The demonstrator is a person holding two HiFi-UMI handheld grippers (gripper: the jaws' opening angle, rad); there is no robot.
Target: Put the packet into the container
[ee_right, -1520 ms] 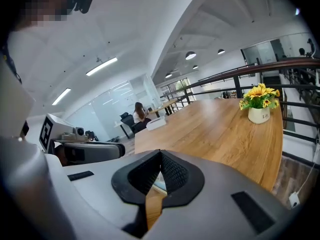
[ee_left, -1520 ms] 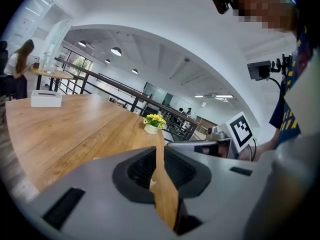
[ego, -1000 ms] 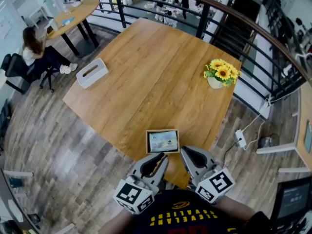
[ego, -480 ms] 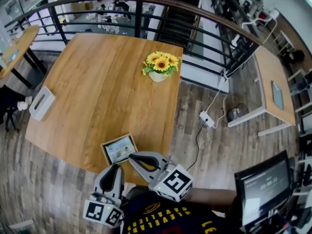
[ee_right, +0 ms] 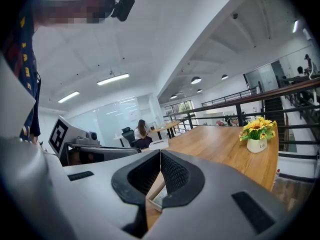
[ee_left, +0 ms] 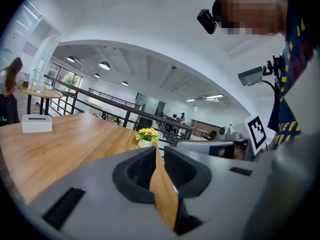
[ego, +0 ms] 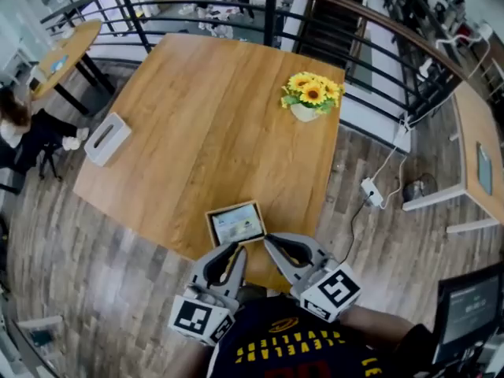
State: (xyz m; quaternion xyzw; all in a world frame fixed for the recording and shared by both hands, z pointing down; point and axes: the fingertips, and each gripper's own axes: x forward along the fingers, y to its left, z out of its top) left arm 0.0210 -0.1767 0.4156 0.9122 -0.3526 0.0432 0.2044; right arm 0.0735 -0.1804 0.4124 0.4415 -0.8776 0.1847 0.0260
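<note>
A shallow wooden container (ego: pixel 235 224) lies near the table's front edge with a pale printed packet in it. Just behind it, over the edge, my left gripper (ego: pixel 229 252) is shut on a thin brown packet (ee_left: pixel 164 189) that stands edge-on between its pads. The left gripper (ee_left: pixel 156 151) points across the table. My right gripper (ego: pixel 275 245) sits beside it, shut, with nothing between its pads. Along the right gripper (ee_right: pixel 160 154), a corner of the container (ee_right: pixel 159 196) shows below the jaws.
A pot of yellow flowers (ego: pixel 309 97) stands at the far right corner of the wooden table (ego: pixel 205 116), and a white tissue box (ego: pixel 107 138) at its left edge. A black railing (ego: pixel 370 30) runs behind. A person (ego: pixel 16 128) sits far left. A power strip (ego: pixel 370 193) lies on the floor.
The head view has swung left and right, so the table shifts in frame. Both grippers stay close together behind the container, and their jaws have not changed.
</note>
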